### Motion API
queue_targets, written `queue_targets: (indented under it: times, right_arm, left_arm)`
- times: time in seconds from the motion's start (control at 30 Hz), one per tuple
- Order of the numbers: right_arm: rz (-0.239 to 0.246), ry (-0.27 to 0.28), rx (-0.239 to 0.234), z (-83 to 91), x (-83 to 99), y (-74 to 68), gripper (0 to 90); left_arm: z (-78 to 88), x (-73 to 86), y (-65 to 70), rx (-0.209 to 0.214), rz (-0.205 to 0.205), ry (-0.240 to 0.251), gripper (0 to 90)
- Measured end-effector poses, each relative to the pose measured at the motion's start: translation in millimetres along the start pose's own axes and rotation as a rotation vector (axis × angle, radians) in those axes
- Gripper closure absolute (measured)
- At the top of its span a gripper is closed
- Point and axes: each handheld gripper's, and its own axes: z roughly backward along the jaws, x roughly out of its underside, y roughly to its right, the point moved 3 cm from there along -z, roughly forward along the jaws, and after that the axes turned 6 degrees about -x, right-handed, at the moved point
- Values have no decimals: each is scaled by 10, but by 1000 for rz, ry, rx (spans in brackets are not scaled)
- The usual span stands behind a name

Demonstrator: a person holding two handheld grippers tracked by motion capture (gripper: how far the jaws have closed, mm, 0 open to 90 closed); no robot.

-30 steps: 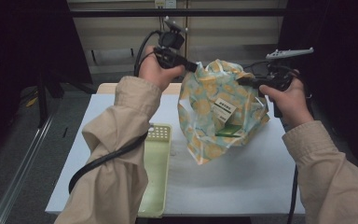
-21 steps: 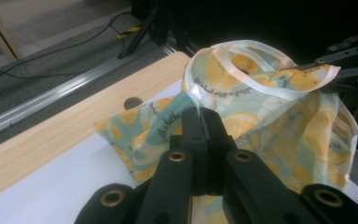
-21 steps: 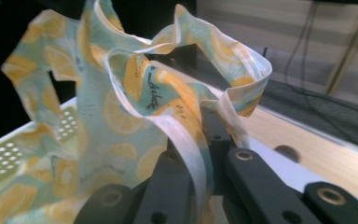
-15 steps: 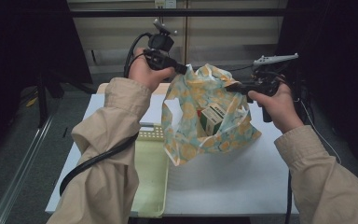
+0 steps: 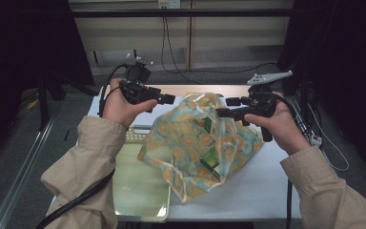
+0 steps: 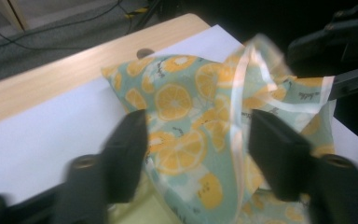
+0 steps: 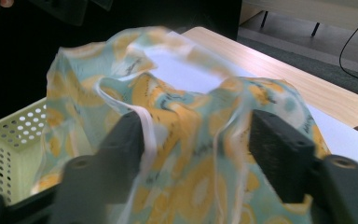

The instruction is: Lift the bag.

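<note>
A thin bag printed with orange slices [image 5: 195, 138] lies slumped on the white table top [image 5: 262, 191], with a green box [image 5: 213, 161] showing through it. My left gripper [image 5: 169, 99] hovers at the bag's upper left. My right gripper [image 5: 223, 108] hovers over its upper right. Both pairs of jaws have just been opening and now stand wide apart. In the left gripper view the bag's loose rim [image 6: 242, 88] lies between and beyond the jaws of the left gripper [image 6: 198, 154], unpinched. The right gripper view has the bag's folds [image 7: 182, 116] between the spread jaws of the right gripper [image 7: 198, 154].
A pale yellow-green perforated basket [image 5: 138, 191] lies at the table's front left, partly under the bag, and its holed wall [image 7: 14, 135] appears in the right gripper view. The table's wooden far edge [image 5: 171, 88] runs behind. Cables trail on the floor beyond.
Both grippers were shut on the bag's top and held it up; now both are open. The bag has dropped and slumped onto the table, and both hands have sunk lower.
</note>
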Motion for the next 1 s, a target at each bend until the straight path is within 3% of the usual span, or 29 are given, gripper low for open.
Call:
queue_targets:
  times: [0.1, 0.17, 0.27, 0.37, 0.6, 0.83, 1.0]
  right_arm:
    - [0, -10, -5, 53, 89, -8, 288]
    - [2, -19, -8, 85, 165, -8, 268]
    - [6, -30, -1, 121, 297, 0, 254]
    - [-5, -50, 3, 136, 476, 56, 247]
    - [5, -110, 30, 152, 890, 116, 234]
    - [-4, -134, 57, 153, 1221, 107, 225]
    - [17, -166, 80, 159, 1496, 49, 220]
  left_arm:
    - [17, 156, -50, -5, -31, 12, 213]
    - [32, 262, -97, 5, -23, 20, 162]
    - [44, 418, -154, 2, -37, 24, 126]
    - [51, 573, -186, 31, -74, 25, 72]
    - [39, 977, -260, 43, -122, 3, 62]
    - [-29, 1376, -253, 35, -158, -58, 82]
    - [-41, 1619, -246, 43, -148, -67, 81]
